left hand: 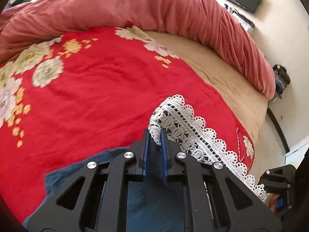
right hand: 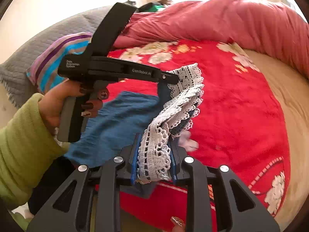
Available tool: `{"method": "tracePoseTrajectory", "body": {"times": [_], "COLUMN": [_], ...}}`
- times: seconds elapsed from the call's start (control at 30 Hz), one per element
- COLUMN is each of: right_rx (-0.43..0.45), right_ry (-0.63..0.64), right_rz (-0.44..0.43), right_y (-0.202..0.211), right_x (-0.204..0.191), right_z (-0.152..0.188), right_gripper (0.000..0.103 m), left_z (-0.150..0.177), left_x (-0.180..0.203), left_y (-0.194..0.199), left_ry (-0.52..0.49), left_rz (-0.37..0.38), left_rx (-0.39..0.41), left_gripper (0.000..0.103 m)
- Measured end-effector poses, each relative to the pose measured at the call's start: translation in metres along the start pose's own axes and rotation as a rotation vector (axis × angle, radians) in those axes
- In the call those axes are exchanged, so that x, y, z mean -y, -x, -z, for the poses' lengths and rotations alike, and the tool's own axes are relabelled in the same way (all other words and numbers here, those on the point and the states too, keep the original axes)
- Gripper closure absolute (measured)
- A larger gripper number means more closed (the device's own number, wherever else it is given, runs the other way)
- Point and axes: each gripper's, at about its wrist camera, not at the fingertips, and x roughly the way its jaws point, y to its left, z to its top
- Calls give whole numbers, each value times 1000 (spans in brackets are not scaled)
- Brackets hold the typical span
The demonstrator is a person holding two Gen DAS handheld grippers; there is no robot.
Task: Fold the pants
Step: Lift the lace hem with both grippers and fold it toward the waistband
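Lace trim: white openwork edging (right hand: 154, 154) on the hem of my blue pants (right hand: 119, 119), bunched and draped between my two claws.
Pants: blue cloth, lifted at the hem above the bed, the rest hanging down toward the red blanket (left hand: 96, 96).
Left claw: my left claw (left hand: 154, 135) is pinched nearly closed on a fold of the lace trim; from the right wrist view its black body shows side-on, and the lace spills from its tip.
Right claw: my right claw (right hand: 154, 152) is narrow, its blue pads (right hand: 134, 164) pressing a thick wad of lace and blue cloth.
Left hand: my hand (right hand: 58, 104) wraps the grey handle, a green sleeve (right hand: 21, 145) at the wrist.
Bed: red blanket printed with pale flowers, tan sheet (left hand: 222, 73) beside it, a pink quilt (left hand: 135, 5) heaped along the far side.
Pillows: a striped pillow (right hand: 52, 61) and a grey one (right hand: 38, 38) lie behind my left hand.
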Motion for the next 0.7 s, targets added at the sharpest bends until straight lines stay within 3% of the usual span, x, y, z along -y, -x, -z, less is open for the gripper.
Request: {"method": "tracePoseTrajectory", "body": {"times": [0.23, 0.47, 0.63, 0.7], "right_rx": [-23, -107, -146, -157], "right_ry": [91, 186, 259, 289], "right_rz": [-64, -77, -72, -64], "right_y": [-23, -66, -86, -91], "right_x": [-49, -100, -127, -137], "right_z": [-10, -4, 5, 8], "right_gripper": [79, 79, 79, 79], "left_z": [30, 69, 86, 93], "left_x": [-45, -84, -102, -118], "left_y": [33, 53, 81, 93], "left_ry": [82, 174, 219, 295], "left_rz": [-22, -57, -107, -89], "left_rx": [42, 66, 128, 171], "left_gripper": [98, 97, 97, 97]}}
